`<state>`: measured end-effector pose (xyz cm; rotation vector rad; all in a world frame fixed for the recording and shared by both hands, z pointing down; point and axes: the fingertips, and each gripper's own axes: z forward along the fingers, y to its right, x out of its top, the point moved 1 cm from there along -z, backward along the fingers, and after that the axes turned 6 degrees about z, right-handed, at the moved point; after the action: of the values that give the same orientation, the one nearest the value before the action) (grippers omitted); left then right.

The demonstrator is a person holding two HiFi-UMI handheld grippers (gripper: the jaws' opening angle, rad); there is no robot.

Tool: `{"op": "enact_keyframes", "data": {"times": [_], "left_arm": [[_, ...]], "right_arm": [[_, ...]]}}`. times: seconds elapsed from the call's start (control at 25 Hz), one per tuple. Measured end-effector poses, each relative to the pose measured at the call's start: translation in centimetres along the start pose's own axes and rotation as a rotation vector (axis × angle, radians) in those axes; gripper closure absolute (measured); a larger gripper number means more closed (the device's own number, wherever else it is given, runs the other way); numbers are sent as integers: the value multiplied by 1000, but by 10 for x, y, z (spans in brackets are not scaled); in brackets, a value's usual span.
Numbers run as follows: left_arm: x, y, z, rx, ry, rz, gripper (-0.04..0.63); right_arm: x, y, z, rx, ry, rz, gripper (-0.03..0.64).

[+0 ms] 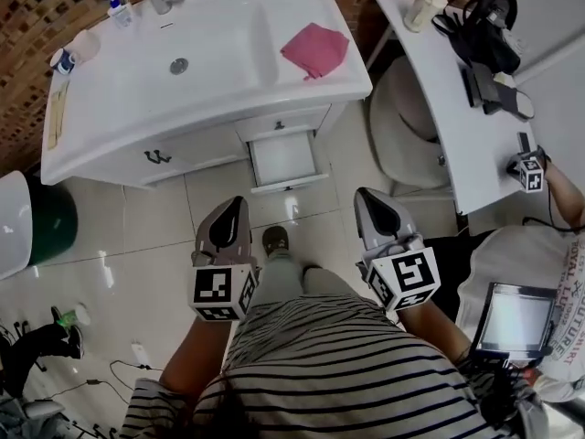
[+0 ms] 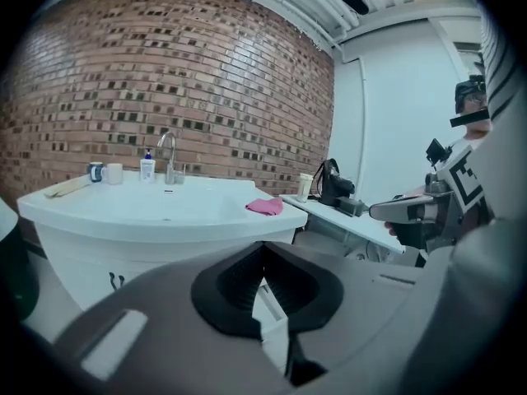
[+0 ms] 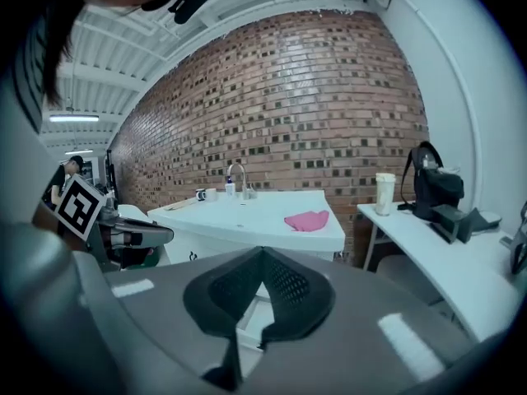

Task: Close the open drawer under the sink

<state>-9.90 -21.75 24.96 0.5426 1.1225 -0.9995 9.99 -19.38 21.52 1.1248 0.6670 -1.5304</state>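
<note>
Two grippers hover in front of the sink (image 1: pixel 219 62), well apart from it and touching nothing; the left gripper (image 1: pixel 237 205) has its jaws pressed together, with nothing between them; the right gripper (image 1: pixel 365 196) is the same, with tips meeting and empty; the drawer (image 1: pixel 284 158) stands pulled out beneath the sink's right half, directly ahead of both grippers; a pink cloth (image 1: pixel 315 48) lies on the sink's right side.

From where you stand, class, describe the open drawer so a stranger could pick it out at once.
Start at the white sink against the brick wall. Look below its right end, under the pink cloth. The drawer is the only front pulled out, its white inside showing; the cabinet door beside it sits flush.
</note>
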Motion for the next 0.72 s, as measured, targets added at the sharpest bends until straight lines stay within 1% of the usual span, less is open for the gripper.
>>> {"op": "enact_keyframes", "data": {"times": [0.08,0.16,0.28,0.4,0.52,0.64,0.72], "left_arm": [[-26,0,20,3,-6,-16,578],[-61,0,42,19,-8,-26,578],[-116,3,78,33,11,-20,578],[-161,1,109,29,39,-9,578],[-192,-7,138,33,70,-9,578],[-209,-11,157,33,122,-28,578],[-223,-10,164,31,154,-25,578]], "right_arm": [[-28,8,27,19,-10,-1,617],[-65,17,54,50,-1,-2,617],[-141,36,94,76,12,18,617],[-214,43,131,80,1,31,617],[-272,43,163,98,-11,41,617],[-319,44,187,134,3,18,617],[-351,49,198,140,17,16,617]]}}
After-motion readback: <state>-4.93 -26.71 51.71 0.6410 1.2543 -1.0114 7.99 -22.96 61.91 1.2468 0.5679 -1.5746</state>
